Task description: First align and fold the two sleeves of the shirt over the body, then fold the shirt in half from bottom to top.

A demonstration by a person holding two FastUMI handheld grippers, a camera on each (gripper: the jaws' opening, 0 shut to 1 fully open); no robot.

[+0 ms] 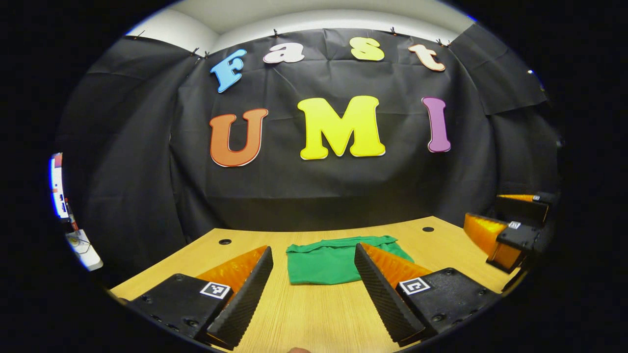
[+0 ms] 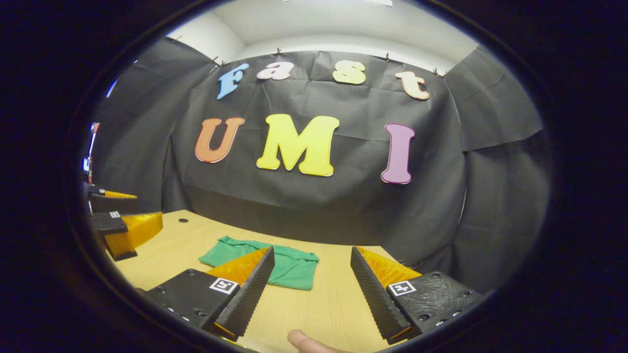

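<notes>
No legible word, number or brand can be made out from this position. Sole markings: square black-and-white marker tags (image 1: 215, 289) on the finger mounts of the left gripper (image 1: 313, 247) and the right gripper (image 2: 312, 250) — each carries a coded block pattern, not characters.

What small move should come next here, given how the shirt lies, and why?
Probably none on the cloth: draw both grippers back and stop. The green shirt already lies as a compact folded bundle on the table, no sleeves spread out. The left gripper and right gripper hover apart from it, jaws open and empty.
</notes>
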